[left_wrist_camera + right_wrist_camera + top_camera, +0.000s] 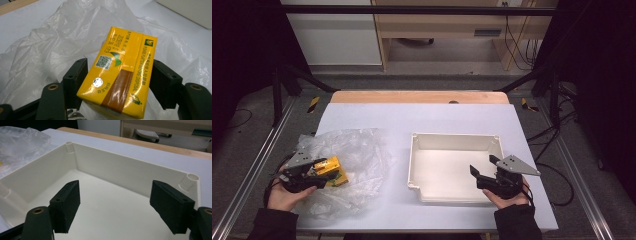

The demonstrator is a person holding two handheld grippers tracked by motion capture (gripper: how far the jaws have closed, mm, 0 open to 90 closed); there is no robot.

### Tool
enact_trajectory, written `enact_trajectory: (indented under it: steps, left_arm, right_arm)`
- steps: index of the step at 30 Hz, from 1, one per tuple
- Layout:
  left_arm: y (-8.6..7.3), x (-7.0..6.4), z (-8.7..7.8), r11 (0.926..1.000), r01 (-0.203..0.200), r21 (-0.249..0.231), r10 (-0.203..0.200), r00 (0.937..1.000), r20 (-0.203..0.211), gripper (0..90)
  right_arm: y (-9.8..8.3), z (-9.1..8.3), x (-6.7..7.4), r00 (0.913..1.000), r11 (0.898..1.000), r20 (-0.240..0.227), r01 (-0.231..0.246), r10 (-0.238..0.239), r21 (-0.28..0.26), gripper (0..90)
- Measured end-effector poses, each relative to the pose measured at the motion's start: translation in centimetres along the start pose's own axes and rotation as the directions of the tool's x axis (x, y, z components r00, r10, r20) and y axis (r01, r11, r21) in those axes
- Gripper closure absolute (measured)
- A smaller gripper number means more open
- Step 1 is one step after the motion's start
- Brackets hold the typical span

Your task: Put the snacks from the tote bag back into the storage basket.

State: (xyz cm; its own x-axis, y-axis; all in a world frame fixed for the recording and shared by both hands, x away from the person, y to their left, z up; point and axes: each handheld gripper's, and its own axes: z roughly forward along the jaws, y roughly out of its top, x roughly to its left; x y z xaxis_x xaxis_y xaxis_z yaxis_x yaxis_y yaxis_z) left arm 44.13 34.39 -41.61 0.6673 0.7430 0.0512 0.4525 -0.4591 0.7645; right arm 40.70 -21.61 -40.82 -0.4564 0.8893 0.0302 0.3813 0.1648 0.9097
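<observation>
A yellow carton (pixel 332 169) with green print and a brown tape strip lies on a crumpled clear plastic bag (pixel 357 145) at the table's left. My left gripper (pixel 319 170) is shut on it. In the left gripper view both black jaws press the sides of the yellow carton (pixel 120 70), with the plastic bag (pixel 50 45) spread behind it. My right gripper (pixel 484 166) hovers open over the front right part of a white tray (pixel 454 136). In the right gripper view, my right gripper (pixel 115 202) has nothing between its jaws, and the white tray's far wall (pixel 112 170) lies ahead.
The table has a white top (pixel 422 112) with a wooden strip (pixel 417 96) along its far edge. Metal frame rails (pixel 257 160) run down both sides. The plastic bag's edge (pixel 20 142) lies left of the tray in the right gripper view.
</observation>
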Motion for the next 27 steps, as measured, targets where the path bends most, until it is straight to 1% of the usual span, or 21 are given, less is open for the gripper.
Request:
enact_trajectory:
  steps: [3, 6, 11, 13, 14, 15, 17, 18, 23, 27]
  left_arm:
    - [-0.2, 0.0, 0.1, 1.0, 0.003, -0.001, -0.003, 1.0, 0.001, 35.0]
    - [-0.4, 0.1, 0.2, 0.9999, -0.002, 0.011, 0.002, 1.0, 0.003, 35.6]
    - [-0.5, 0.2, 0.3, 0.9999, -0.003, 0.011, 0.003, 1.0, 0.009, 36.3]
    - [-0.5, 0.2, 0.2, 0.9999, -0.005, 0.015, 0.005, 1.0, 0.007, 37.6]
    - [-0.5, 0.2, 0.1, 0.9998, -0.006, 0.017, 0.006, 0.9999, 0.008, 41.5]
    - [-0.5, 0.2, 0.1, 0.9998, -0.004, 0.018, 0.004, 0.9999, 0.011, 41.5]
    - [-0.6, 0.3, -0.1, 0.9999, 0.002, 0.017, -0.003, 0.9998, 0.019, 47.3]
    - [-0.6, 0.3, -0.1, 0.9998, 0.001, 0.018, -0.002, 0.9998, 0.018, 49.4]
    - [-0.5, 0.1, -0.1, 0.9998, -0.003, 0.022, 0.002, 0.9999, 0.014, 49.8]
    - [-0.6, 0.0, -0.1, 0.9999, 0.007, 0.011, -0.007, 1.0, 0.007, 50.1]
  right_arm:
    - [-0.1, 0.0, -0.2, 1.0, 1.0, 0.004, 0.0, 0.0, 0.003, 24.5]
    - [-0.1, 0.0, -0.3, 1.0, 1.0, 0.009, 0.0, 0.0, 0.007, 24.5]
    - [-0.3, 0.1, -0.5, 0.9999, 1.0, 0.013, -0.001, 0.001, 0.016, 24.6]
    - [-0.4, 0.1, -0.6, 0.9998, 1.0, 0.017, -0.007, 0.007, 0.018, 24.7]
    - [-0.5, 0.1, -0.8, 0.9997, 1.0, 0.022, -0.009, 0.009, 0.018, 24.8]
    - [-0.5, 0.1, -0.8, 0.9997, 1.0, 0.022, -0.009, 0.009, 0.018, 24.8]
    - [-0.5, 0.0, -0.9, 0.9996, 1.0, 0.024, -0.012, 0.011, 0.017, 24.8]
    - [-0.5, 0.0, -1.0, 0.9996, 1.0, 0.026, -0.011, 0.011, 0.018, 24.8]
    - [-0.6, 0.0, -1.0, 0.9996, 1.0, 0.026, -0.012, 0.012, 0.018, 24.9]
    - [-0.6, 0.0, -1.1, 0.9995, 1.0, 0.028, -0.016, 0.016, 0.02, 24.9]
